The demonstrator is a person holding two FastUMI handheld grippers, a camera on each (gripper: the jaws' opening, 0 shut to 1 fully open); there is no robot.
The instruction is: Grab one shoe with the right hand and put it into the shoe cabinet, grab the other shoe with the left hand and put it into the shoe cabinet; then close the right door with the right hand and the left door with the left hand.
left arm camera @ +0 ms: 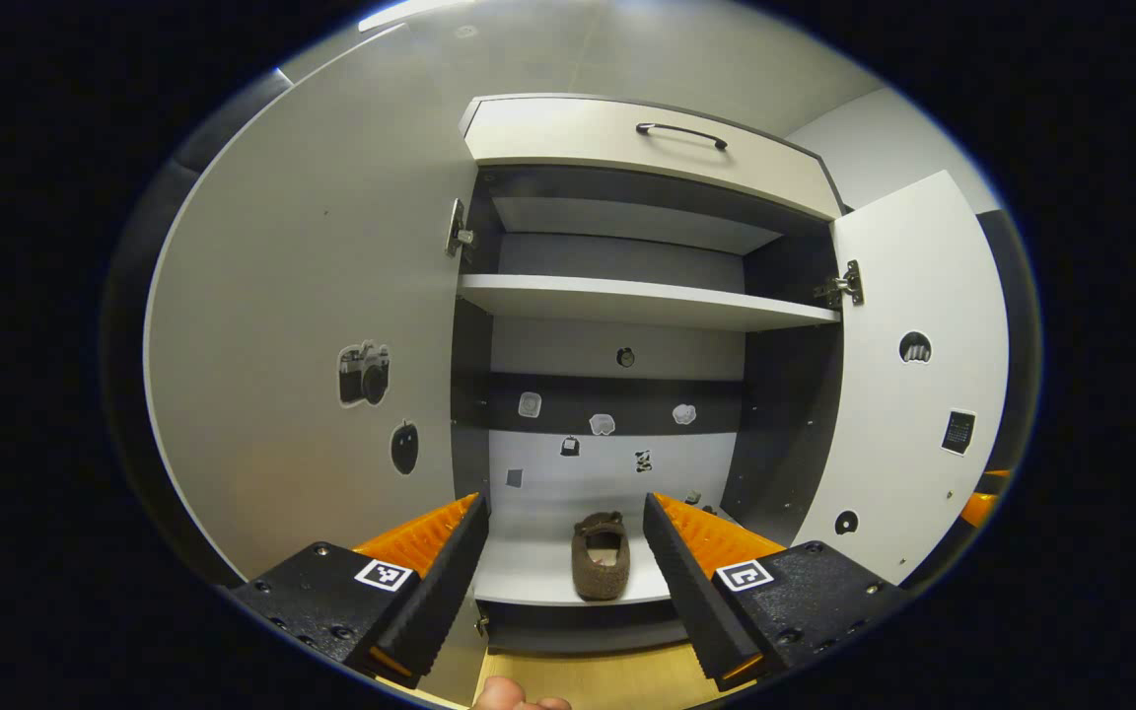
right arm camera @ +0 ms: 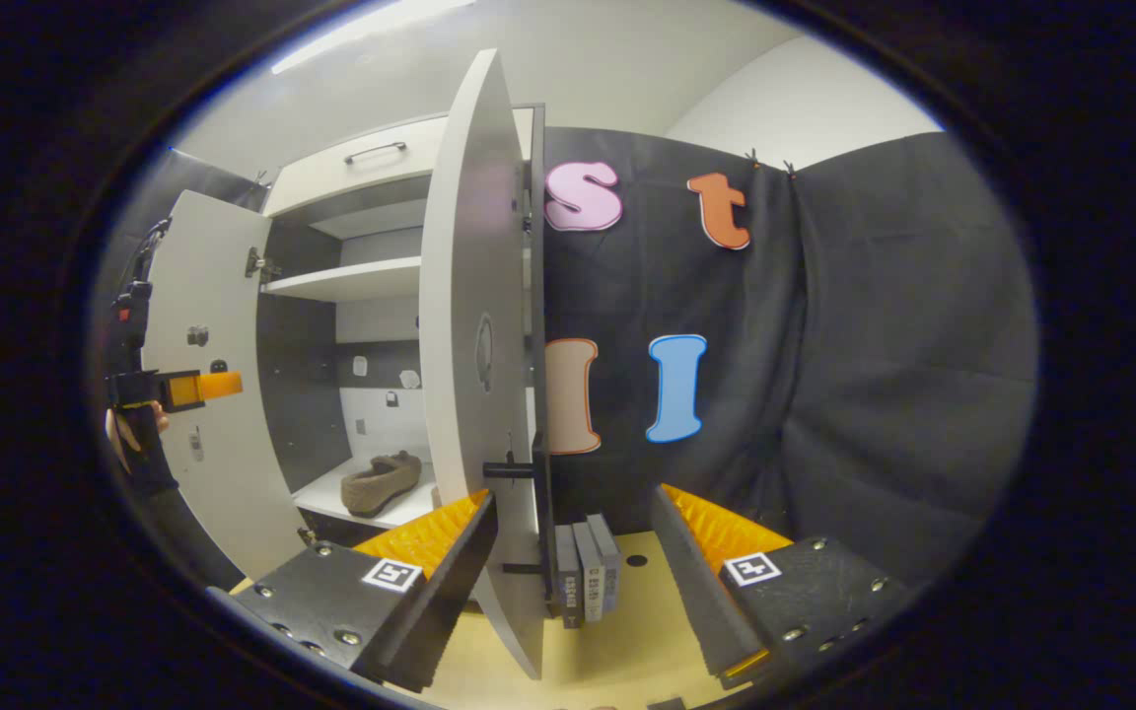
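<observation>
A brown shoe [left arm camera: 600, 567] lies on the bottom shelf of the shoe cabinet [left arm camera: 627, 296], toe towards me, and it also shows in the right gripper view as the shoe [right arm camera: 381, 483]. Both doors stand wide open: the left door [left arm camera: 312, 325] and the right door [left arm camera: 913, 394]. My left gripper [left arm camera: 563, 505] is open in front of the cabinet, apart from the shoe, and it shows far left as the left gripper [right arm camera: 188, 388], held by a hand. My right gripper [right arm camera: 576, 496] is open, with the right door's edge [right arm camera: 474, 345] between its fingers, close to the left finger.
A closed drawer [left arm camera: 647, 148] with a dark handle tops the cabinet, and a white middle shelf [left arm camera: 627, 301] is bare. Small stickers dot the doors and back panel. Grey blocks [right arm camera: 588, 572] stand on the wooden floor [right arm camera: 627, 641] behind the right door. The door's handle [right arm camera: 514, 470] juts out.
</observation>
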